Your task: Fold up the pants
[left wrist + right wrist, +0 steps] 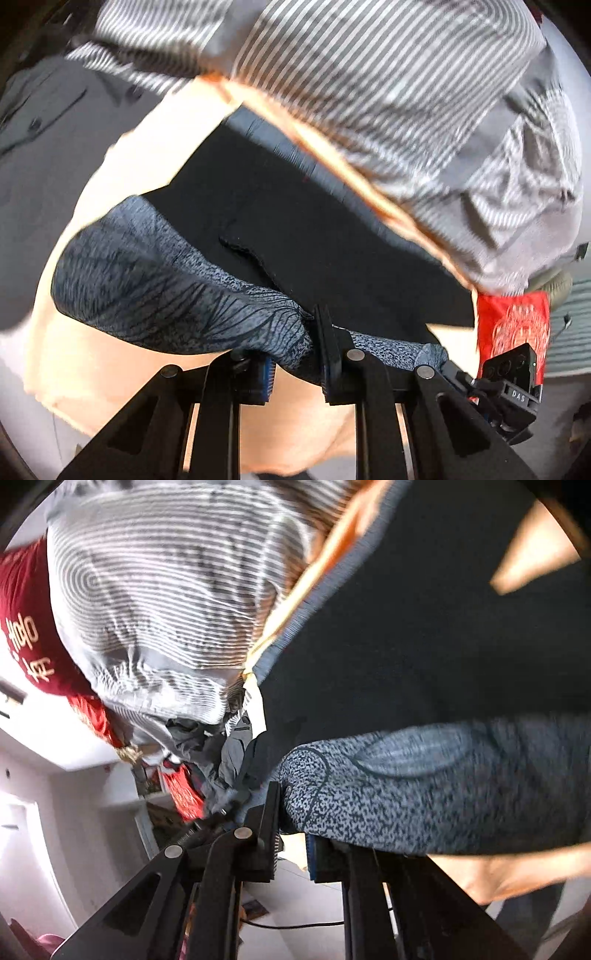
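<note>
A peach-coloured table surface (122, 155) fills much of the left wrist view, with a black mat (295, 221) lying across it. Behind its far edge is a heap of grey-and-white striped fabric (369, 74). A red cloth with a pale printed pattern (513, 325) hangs off the right corner.

The pants (155, 280), blue-grey speckled knit, hang lifted above the mat. Their long axis runs from side to side across the frame, stretched between the two tools.

The left gripper (295, 365) points steeply down, and its jaws are nearly closed, pinching a bunched fold of the pants. To the right, the other tool's black body (517, 384) shows at the end of the taut fabric.

Only the right wrist view shows the room beyond the table: white walls and a dark cable. There the right gripper (295, 849) is tilted less steeply, its jaws nearly closed on the edge of the pants, which stretch away to the right. The picture is blurred.
</note>
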